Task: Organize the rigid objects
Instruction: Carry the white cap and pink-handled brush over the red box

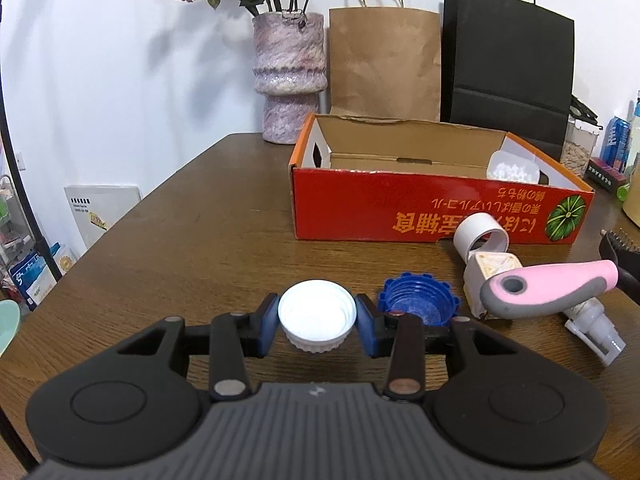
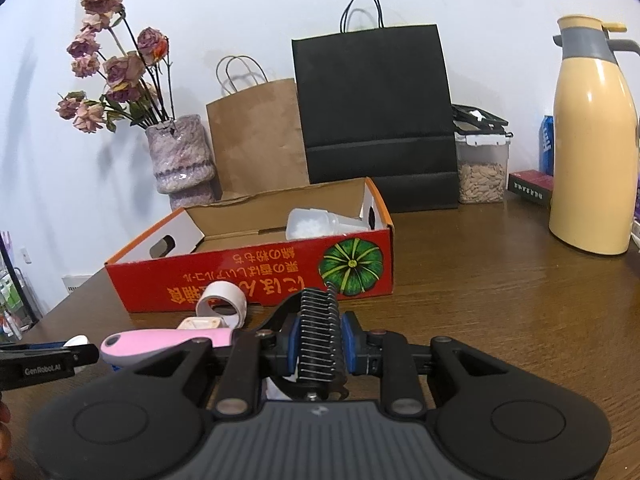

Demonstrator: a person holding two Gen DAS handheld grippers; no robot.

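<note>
1. Clamping: the left gripper [image 1: 316, 322] is squeezing the white screw cap [image 1: 316, 316] by its ribbed side wall, one blue pad on each flank, open mouth facing up, sitting at or just off the wooden table [image 1: 192, 240]; contact underneath is not showing.
2. Handling call: the cap is looking light, stiff plastic, ribs giving grip, smooth rim likely slippery if pinched higher. Side-wall hold seems right.
3. The right gripper [image 2: 318, 346] is closing on the toothed metal head of the pet grooming comb [image 2: 318, 332], its pink and grey handle [image 2: 168, 342] sticking out to the left of the fingers.
4. Handling call: the comb is rigid and handle-heavy on one side, so it is probably wanting to swing in that grip; the teeth are looking sharp.
5. The blue cap [image 1: 418, 300] is lying just right of the left fingers, mouth up, untouched.
6. The red cardboard box [image 1: 400, 208] is standing beyond both fingertips, open, a clear tub of white pellets [image 1: 514, 170] already inside.
7. Hard to read: the cream block and white nozzle part under the handle are partly covered; the box floor is mostly hidden by its front wall; the comb's lower end is disappearing behind the right gripper body.
</note>
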